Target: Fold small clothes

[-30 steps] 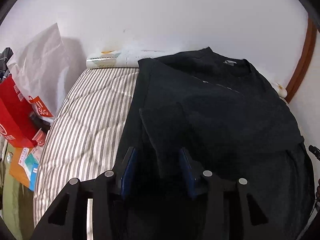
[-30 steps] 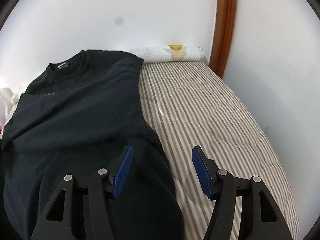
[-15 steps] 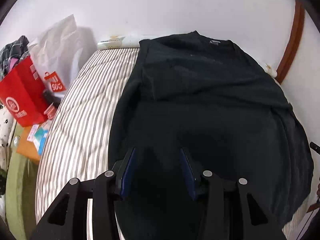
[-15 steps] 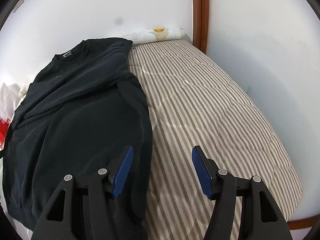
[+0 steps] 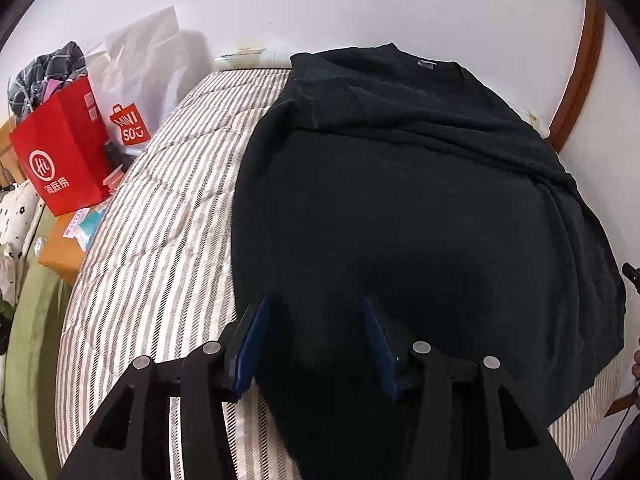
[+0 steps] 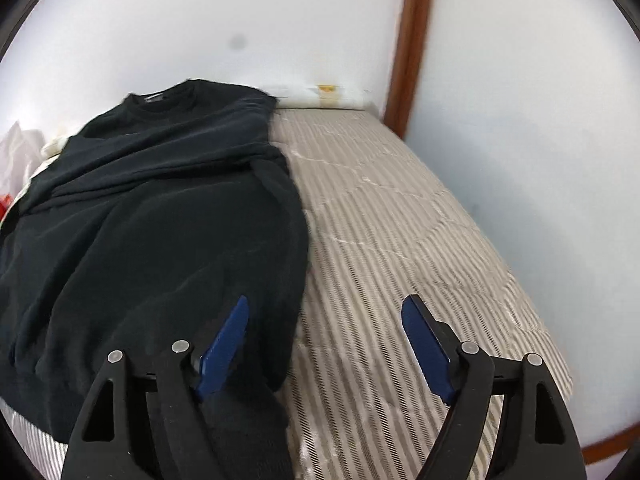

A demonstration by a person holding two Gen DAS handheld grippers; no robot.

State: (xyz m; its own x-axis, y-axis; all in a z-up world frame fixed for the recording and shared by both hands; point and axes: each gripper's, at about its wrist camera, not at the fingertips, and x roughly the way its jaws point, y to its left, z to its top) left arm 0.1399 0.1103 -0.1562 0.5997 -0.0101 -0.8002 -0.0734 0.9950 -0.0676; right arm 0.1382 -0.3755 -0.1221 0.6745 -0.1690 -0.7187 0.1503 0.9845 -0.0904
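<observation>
A black sweater point(image 5: 400, 200) lies flat on the striped mattress point(image 5: 160, 240), collar towards the far wall and a sleeve folded across its chest. My left gripper point(image 5: 315, 308) hovers over the sweater's near left part. Its jaws are opening, with dark fabric between the blue pads, and I see no pinch. In the right wrist view the sweater point(image 6: 160, 220) fills the left half. My right gripper point(image 6: 325, 304) is opening wide astride the sweater's right edge, with one pad over the cloth and the other over bare mattress point(image 6: 400, 240).
Left of the bed stand a red paper bag point(image 5: 60, 160), a white shopping bag point(image 5: 140, 80) and an orange box point(image 5: 60, 252). A white roll point(image 6: 328, 96) lies at the head of the mattress. A wooden door frame point(image 6: 412, 40) stands in the far right corner.
Both views have drawn back towards the near end of the bed, so the whole sweater now shows. The right jaws stand wider apart. The left jaws have spread slightly.
</observation>
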